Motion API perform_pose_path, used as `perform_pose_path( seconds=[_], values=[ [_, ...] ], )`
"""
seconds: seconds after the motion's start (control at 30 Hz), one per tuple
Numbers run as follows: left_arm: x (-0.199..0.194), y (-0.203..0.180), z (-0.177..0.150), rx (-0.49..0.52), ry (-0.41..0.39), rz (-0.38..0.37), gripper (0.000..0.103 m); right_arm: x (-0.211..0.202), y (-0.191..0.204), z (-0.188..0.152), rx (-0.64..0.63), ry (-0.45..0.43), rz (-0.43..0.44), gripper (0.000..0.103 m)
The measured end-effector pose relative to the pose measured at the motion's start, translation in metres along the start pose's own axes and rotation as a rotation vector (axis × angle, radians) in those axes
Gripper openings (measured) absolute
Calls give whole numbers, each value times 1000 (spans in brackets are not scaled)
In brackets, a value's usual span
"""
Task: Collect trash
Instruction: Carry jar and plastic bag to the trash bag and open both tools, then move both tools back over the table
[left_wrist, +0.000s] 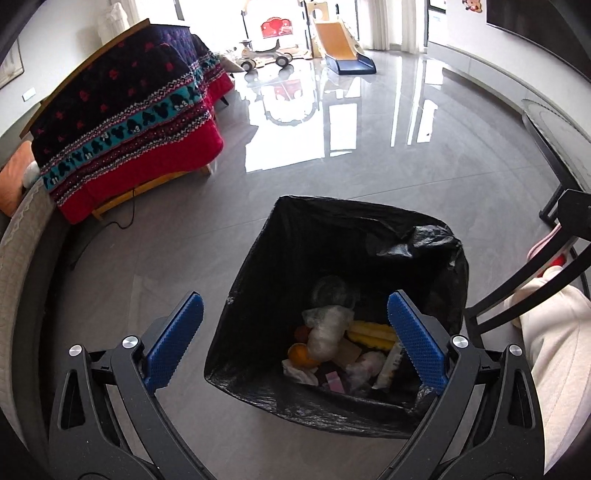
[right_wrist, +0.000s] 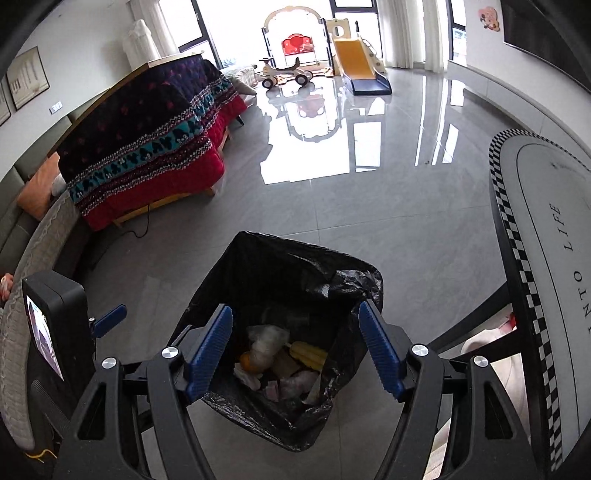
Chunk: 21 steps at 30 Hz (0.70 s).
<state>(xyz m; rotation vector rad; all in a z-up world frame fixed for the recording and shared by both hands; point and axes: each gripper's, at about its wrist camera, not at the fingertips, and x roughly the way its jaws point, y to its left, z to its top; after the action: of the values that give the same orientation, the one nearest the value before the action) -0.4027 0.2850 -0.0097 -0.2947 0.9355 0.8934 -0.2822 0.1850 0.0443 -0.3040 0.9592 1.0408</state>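
Note:
A bin lined with a black bag (left_wrist: 295, 240) stands on the grey floor, also in the right wrist view (right_wrist: 280, 269). Inside lies trash (left_wrist: 343, 350): crumpled clear plastic, an orange, yellow peel, paper scraps; it also shows in the right wrist view (right_wrist: 280, 362). My left gripper (left_wrist: 295, 314) is open and empty above the bin, its right finger over the opening, its left finger over the floor. My right gripper (right_wrist: 295, 325) is open and empty, directly above the bin's opening. The left gripper's body and a blue fingertip (right_wrist: 110, 317) show at the left of the right wrist view.
A sofa with a red and black patterned blanket (left_wrist: 122, 122) stands at the left. A round table with a checkered edge (right_wrist: 535, 258) is at the right, with black legs (left_wrist: 554, 206). A toy slide (left_wrist: 343, 48) and ride-on toys stand far back.

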Motion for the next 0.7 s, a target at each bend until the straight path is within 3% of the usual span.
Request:
perform_pose_path(
  seconds=[0.37, 0.7],
  values=[
    [-14, -37, 16, 44, -16, -100, 97, -26, -46, 1, 108, -37, 7, 72],
    [-36, -104, 49, 107, -50, -284, 97, -61, -107, -5, 208, -108, -61, 72]
  ],
)
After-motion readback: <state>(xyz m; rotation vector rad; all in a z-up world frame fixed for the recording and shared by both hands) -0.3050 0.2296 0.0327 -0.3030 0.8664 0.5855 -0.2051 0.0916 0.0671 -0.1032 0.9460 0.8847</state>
